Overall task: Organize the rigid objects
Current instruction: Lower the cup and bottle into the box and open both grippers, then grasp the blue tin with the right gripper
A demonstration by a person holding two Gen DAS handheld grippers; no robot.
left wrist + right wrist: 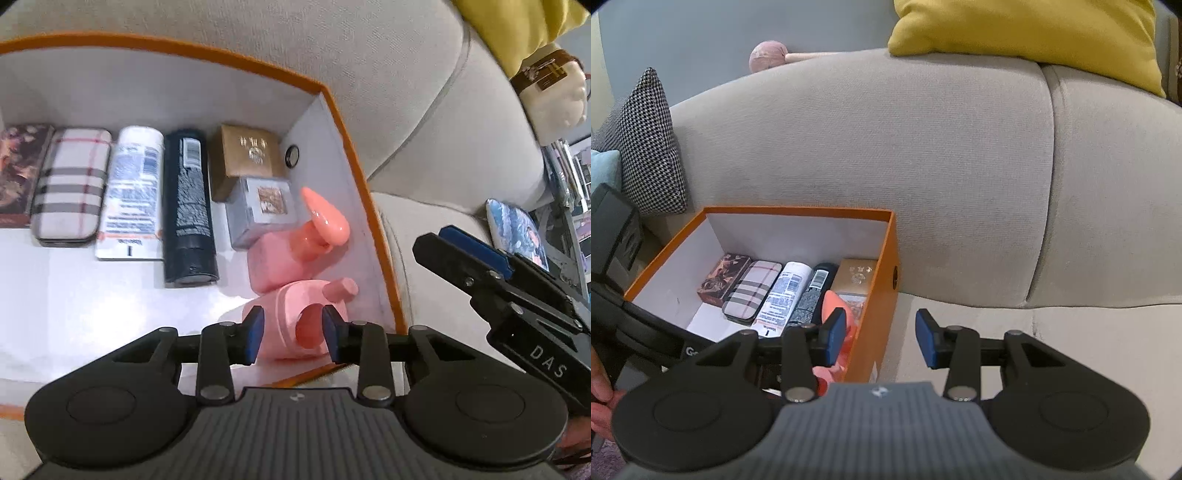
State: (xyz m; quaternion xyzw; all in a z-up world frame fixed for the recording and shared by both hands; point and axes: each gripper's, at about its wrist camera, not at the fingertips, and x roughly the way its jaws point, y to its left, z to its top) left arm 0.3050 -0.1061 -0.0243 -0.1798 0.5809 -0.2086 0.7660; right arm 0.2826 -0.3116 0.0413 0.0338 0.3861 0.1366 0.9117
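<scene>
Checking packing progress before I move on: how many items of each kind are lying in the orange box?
Small boxes: 3
Tubes: 2
Plaid case: 1
Pink pump bottles: 2, as far as the overlap shows
Total: 8

**Pretty sure I'm in somebody's living room**

I'm working over a beige fabric sofa [923, 166] with a mustard cushion [1034, 37] on its back and a houndstooth pillow [646, 147] at one end. An orange box [875, 295] of toiletries and cases sits on the seat. Definitely a home.
</scene>
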